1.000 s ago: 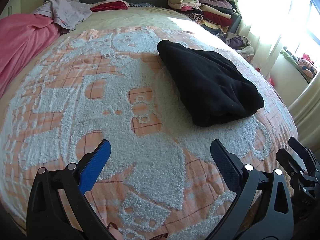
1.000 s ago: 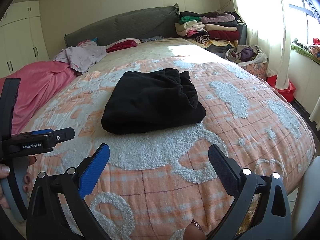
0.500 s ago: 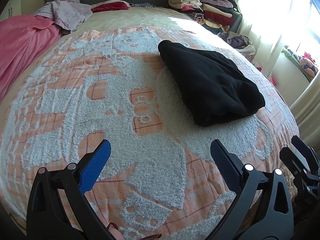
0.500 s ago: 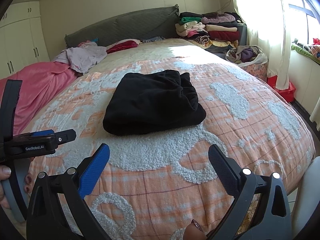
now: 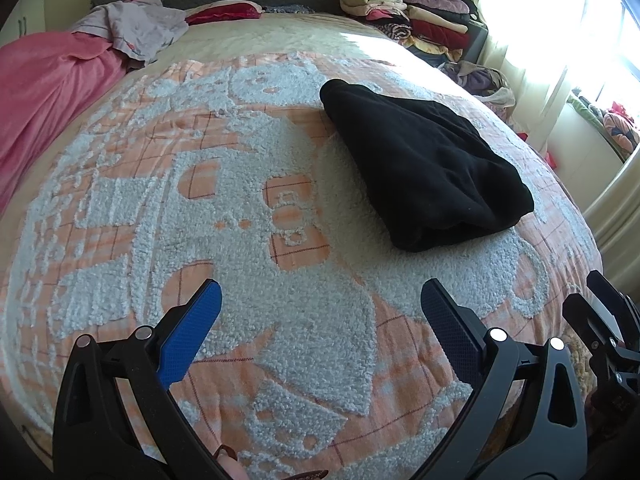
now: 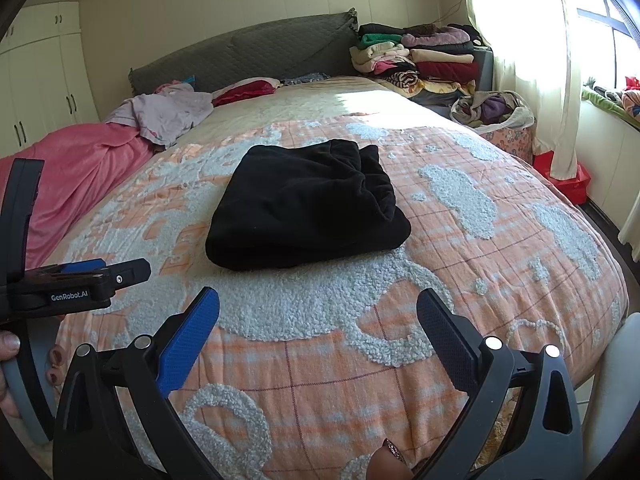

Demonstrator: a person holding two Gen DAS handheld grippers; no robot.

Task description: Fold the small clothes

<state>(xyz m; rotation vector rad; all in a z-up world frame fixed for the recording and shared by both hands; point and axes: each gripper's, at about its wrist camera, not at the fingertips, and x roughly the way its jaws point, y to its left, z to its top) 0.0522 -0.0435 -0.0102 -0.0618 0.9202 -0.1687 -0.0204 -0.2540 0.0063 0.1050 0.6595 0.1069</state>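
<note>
A black garment (image 6: 308, 204), already folded into a thick, roughly rectangular bundle, lies flat on my bed's orange-and-white checked bedspread (image 6: 460, 248), around the middle of its width. In the left wrist view the same bundle (image 5: 424, 168) sits ahead and to the right. Nothing touches it.

My left gripper (image 5: 320, 320) hovers over the near part of the bedspread (image 5: 248, 216), its two fingers spread wide, empty, one pad bright blue (image 5: 188, 340). My right gripper (image 6: 318, 324) is also held near the foot of the bed, fingers wide apart and holding nothing, with the folded garment straight ahead, well apart from the tips. From the right wrist view I see the left gripper's body at the left edge, held in a hand (image 6: 12, 360) with painted nails.

Further out, a pink blanket (image 6: 80, 168) is bunched along the left side of the bed, with a pale lilac garment (image 6: 168, 112) above it and a red item (image 6: 248, 90) by the grey headboard (image 6: 248, 56). A stack of folded clothes (image 6: 420, 60) stands at the far right corner, near a sunlit curtain (image 6: 532, 52).
</note>
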